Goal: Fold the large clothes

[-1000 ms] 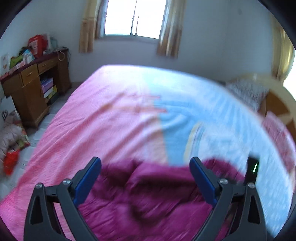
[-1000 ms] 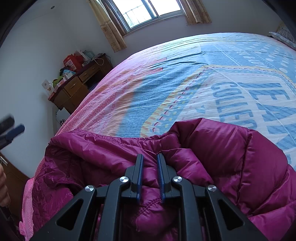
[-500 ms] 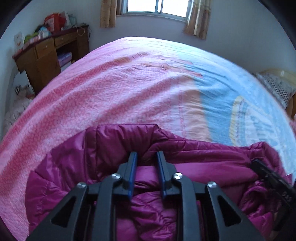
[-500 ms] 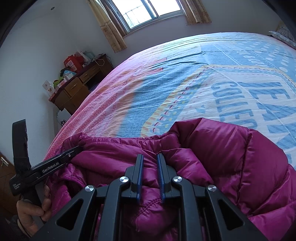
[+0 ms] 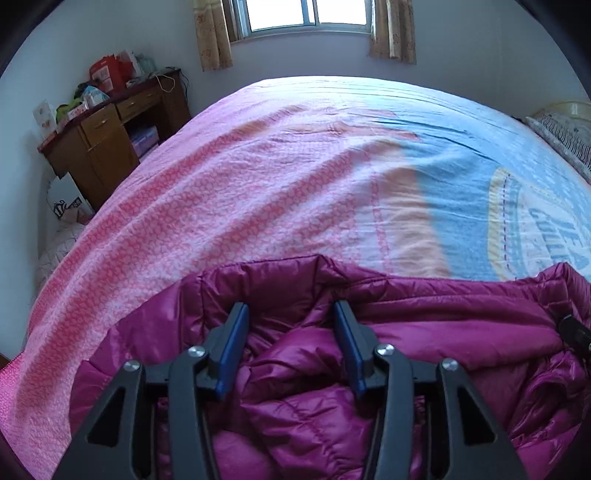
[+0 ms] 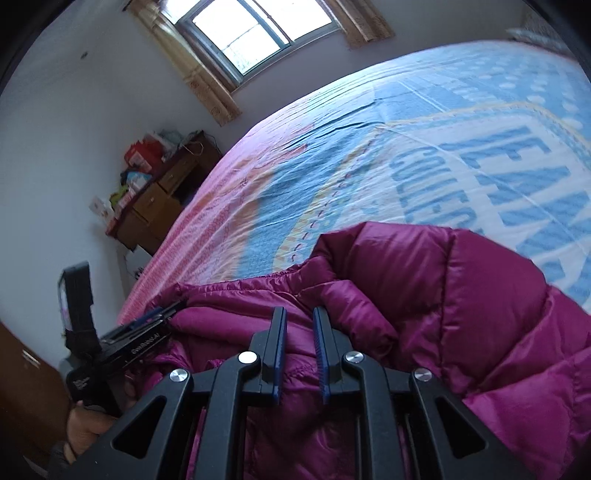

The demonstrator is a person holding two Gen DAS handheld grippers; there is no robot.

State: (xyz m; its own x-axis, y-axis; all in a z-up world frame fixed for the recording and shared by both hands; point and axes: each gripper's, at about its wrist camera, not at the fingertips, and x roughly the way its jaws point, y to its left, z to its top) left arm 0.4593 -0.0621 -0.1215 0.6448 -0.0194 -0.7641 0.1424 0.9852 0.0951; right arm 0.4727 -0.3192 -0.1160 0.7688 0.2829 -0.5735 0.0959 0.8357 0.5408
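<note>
The padded magenta jacket [image 5: 424,332] lay bunched at the near edge of the bed [image 5: 258,184], on the pink part of the bedspread with one puffy section reaching toward the blue printed part. The right gripper [image 6: 299,343] had its jaws nearly pressed together, pinching a fold of the jacket between the blue pads. The left gripper [image 5: 291,339] hovered low over the crumpled fabric on the other side, its jaws partly spread after just having been opening; jacket fabric sat between them, but the pads did not press it. A hand [image 6: 85,424] gripped its handle at the lower left of the right wrist view. Beyond the bed stood a wooden desk [image 5: 107,136] piled with boxes and bags, and a curtained window [image 5: 306,16] in the far wall.
</note>
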